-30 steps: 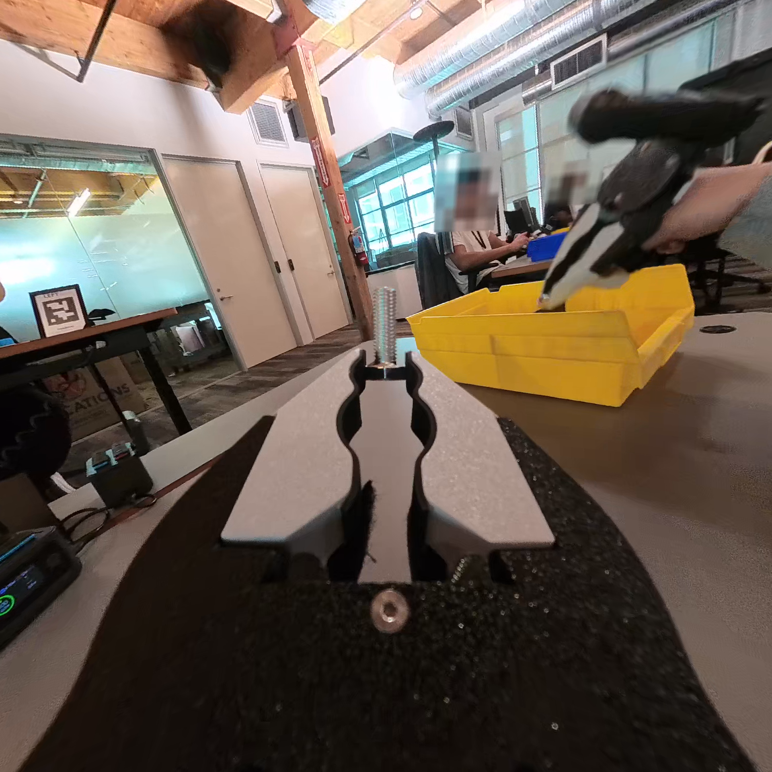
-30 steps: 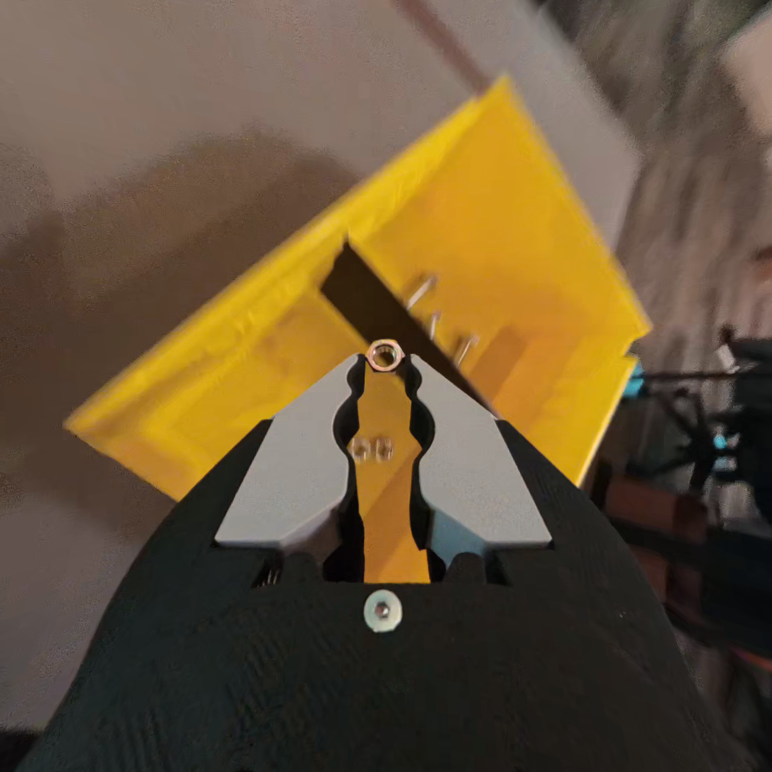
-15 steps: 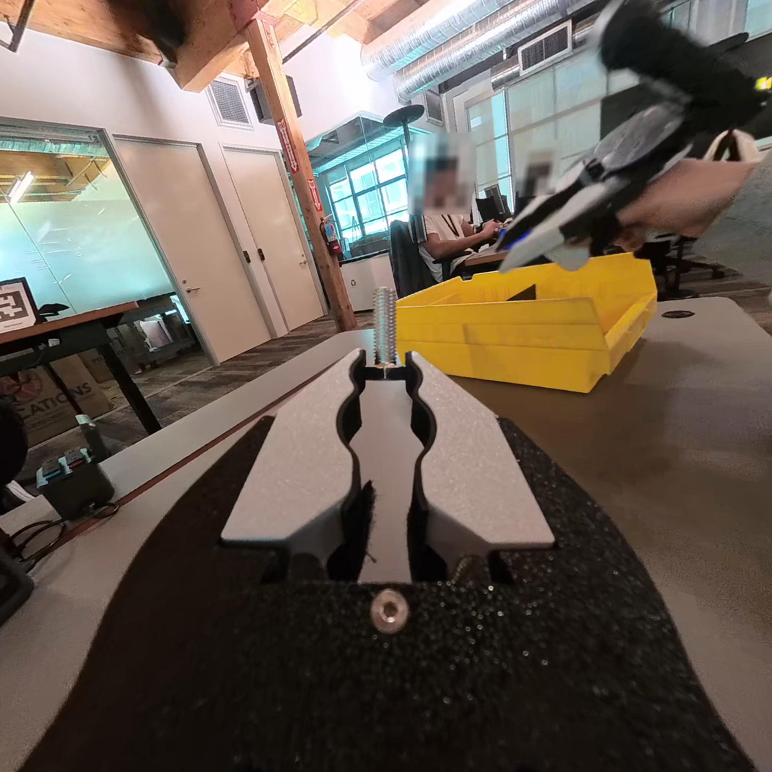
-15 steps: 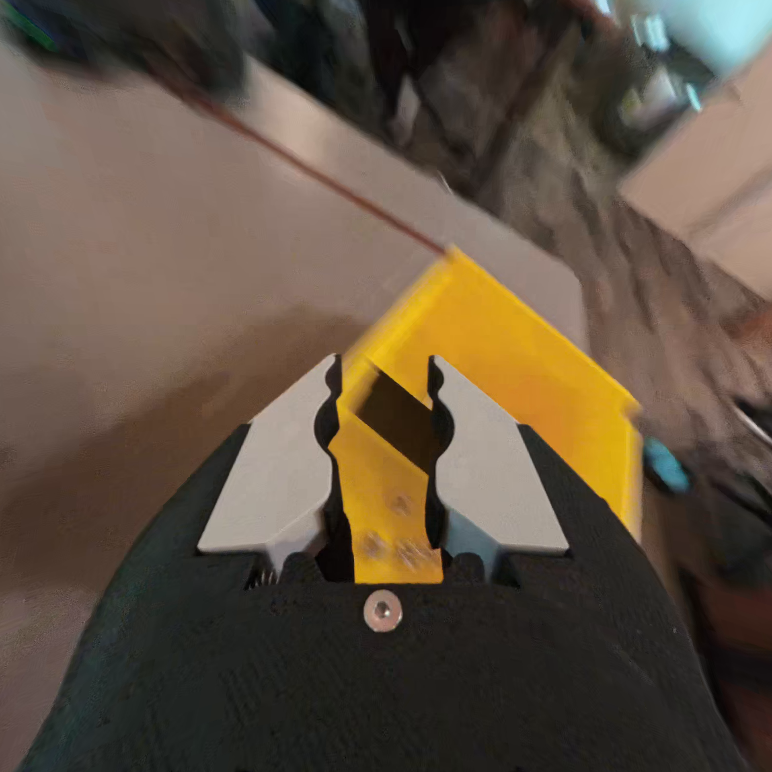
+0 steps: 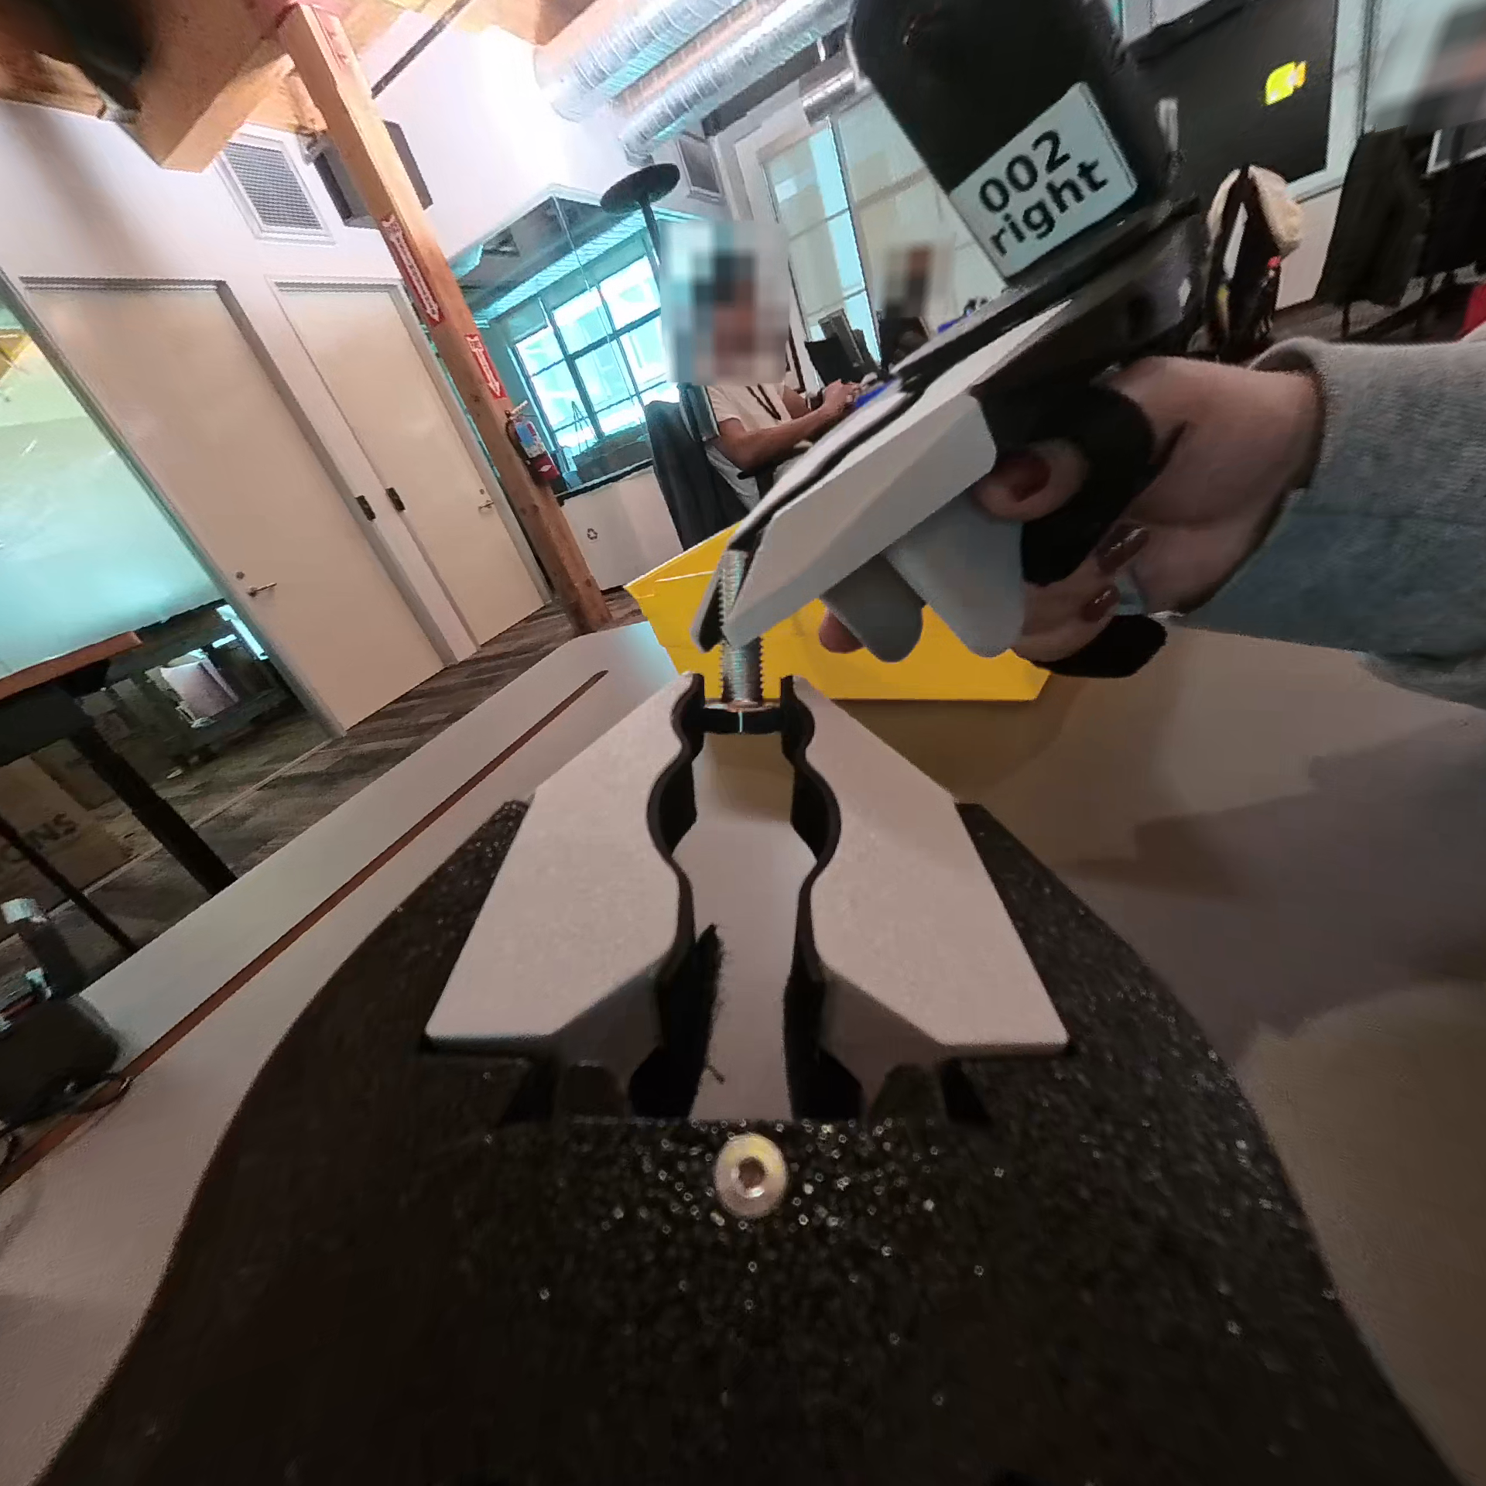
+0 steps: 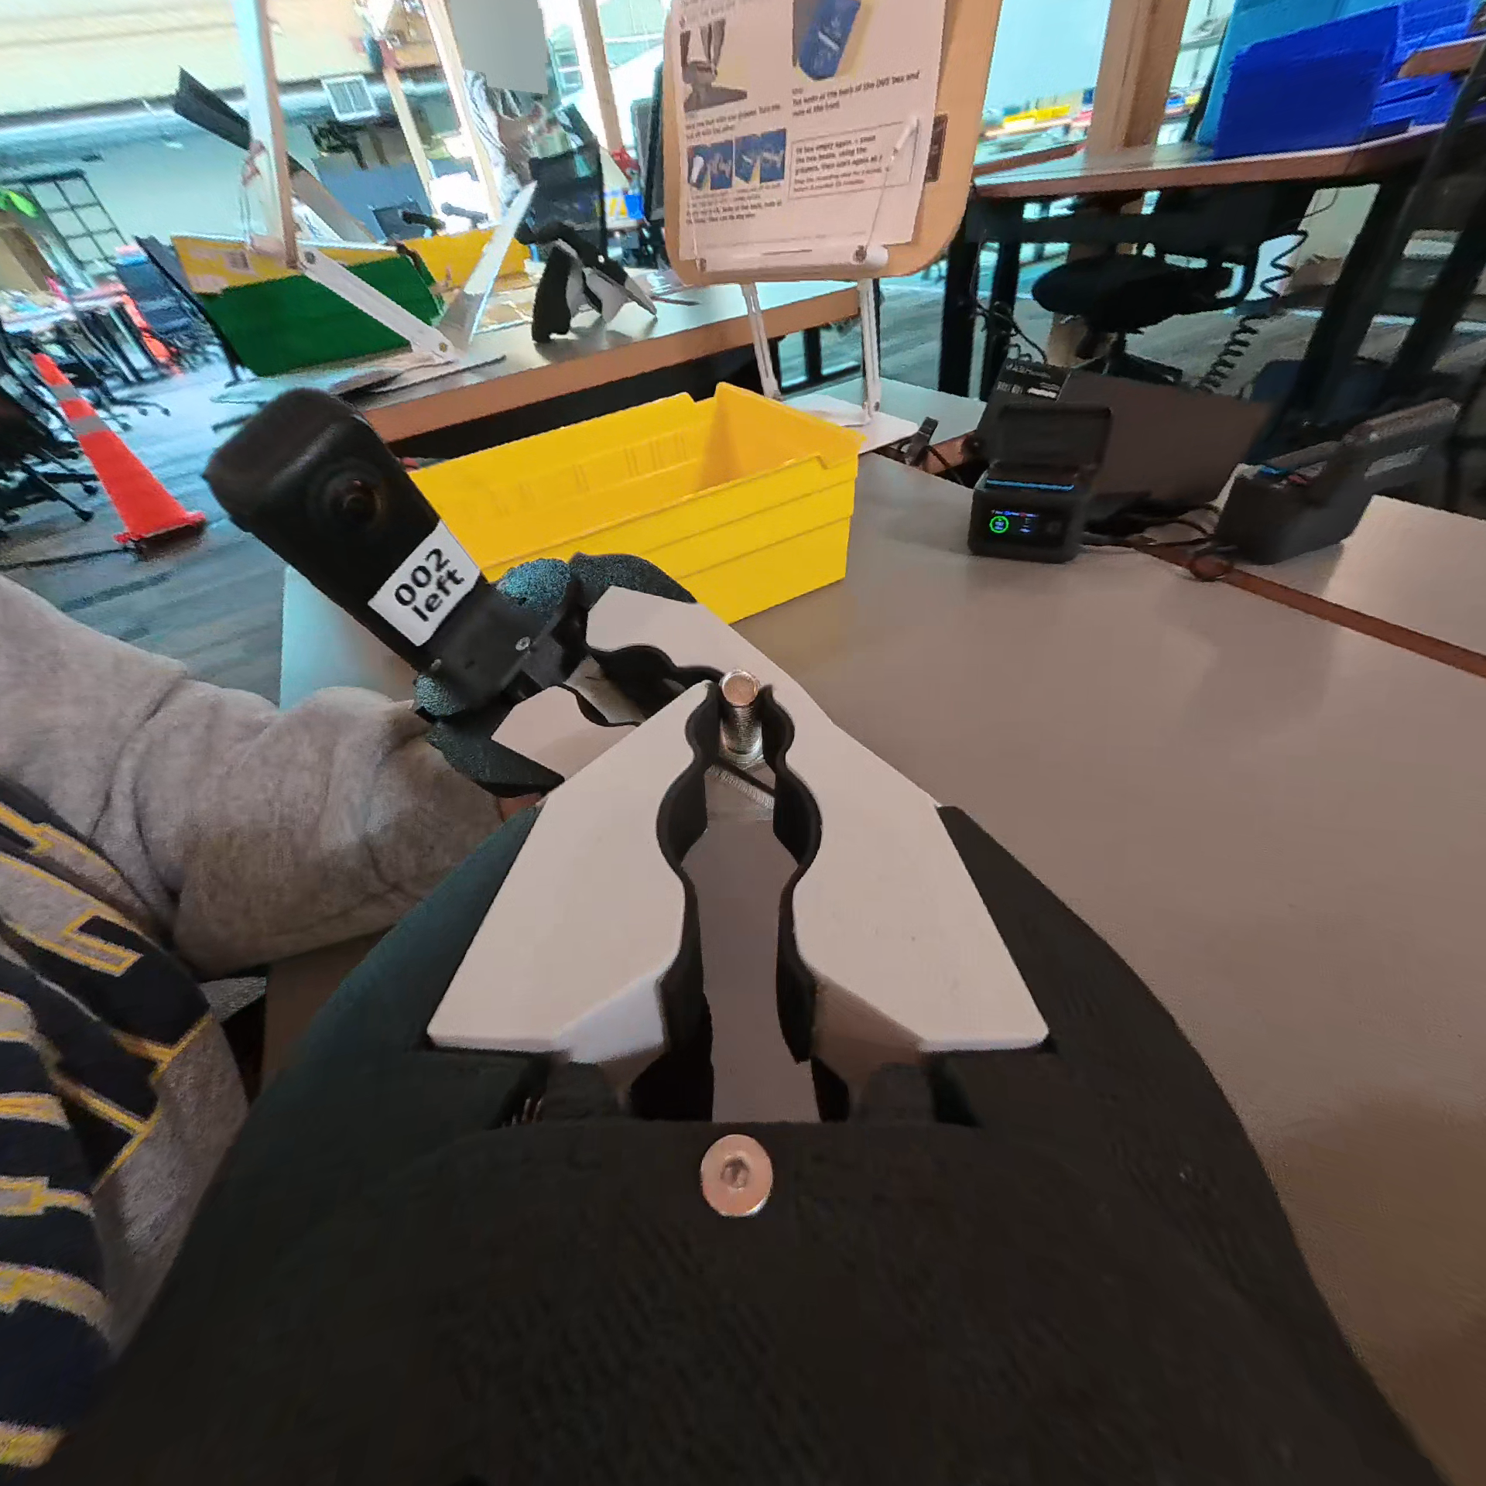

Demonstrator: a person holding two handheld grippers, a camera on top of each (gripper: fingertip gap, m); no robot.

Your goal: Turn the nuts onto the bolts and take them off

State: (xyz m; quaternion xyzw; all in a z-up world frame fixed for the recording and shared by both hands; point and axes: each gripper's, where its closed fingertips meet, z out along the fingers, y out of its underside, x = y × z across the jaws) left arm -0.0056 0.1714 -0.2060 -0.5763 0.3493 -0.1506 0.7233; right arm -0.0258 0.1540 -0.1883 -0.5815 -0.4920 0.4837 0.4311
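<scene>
Left wrist view. At the far left of the frame are white doors and a glass wall, with a wooden post [image 5: 450,322] rising in the upper left. In the centre, the left gripper [image 5: 744,708] has its two grey fingers [image 5: 579,884] drawn together on the head of a silver bolt [image 5: 741,667], which stands upright with its threaded shaft pointing up. Behind it, right of centre, a yellow bin [image 5: 925,667] sits on the pale grey table [image 5: 1206,804]. From the upper right, the right gripper [image 5: 716,611] slants down so that its tips meet the upper part of the bolt's shaft. A hand [image 5: 1166,515] in a grey sleeve holds it at the right edge. Whether a nut sits between those tips cannot be told here.

Right wrist view. At the left edge is a grey sleeve [image 6: 201,788], and beside it the left gripper [image 6: 683,683], seen from outside, reaches in under the bolt [image 6: 738,716]. In the centre, the right gripper [image 6: 740,708] has its fingers [image 6: 884,884] nearly together around the bolt's shaft, whose flat top shows just above the tips. No nut is visible, so it cannot be told whether the fingers press on the shaft itself or on something hidden. Above centre lies the yellow bin [image 6: 683,498]. To the right, on the table [image 6: 1166,764], stands a small black device [image 6: 1037,490] with a lit screen.
</scene>
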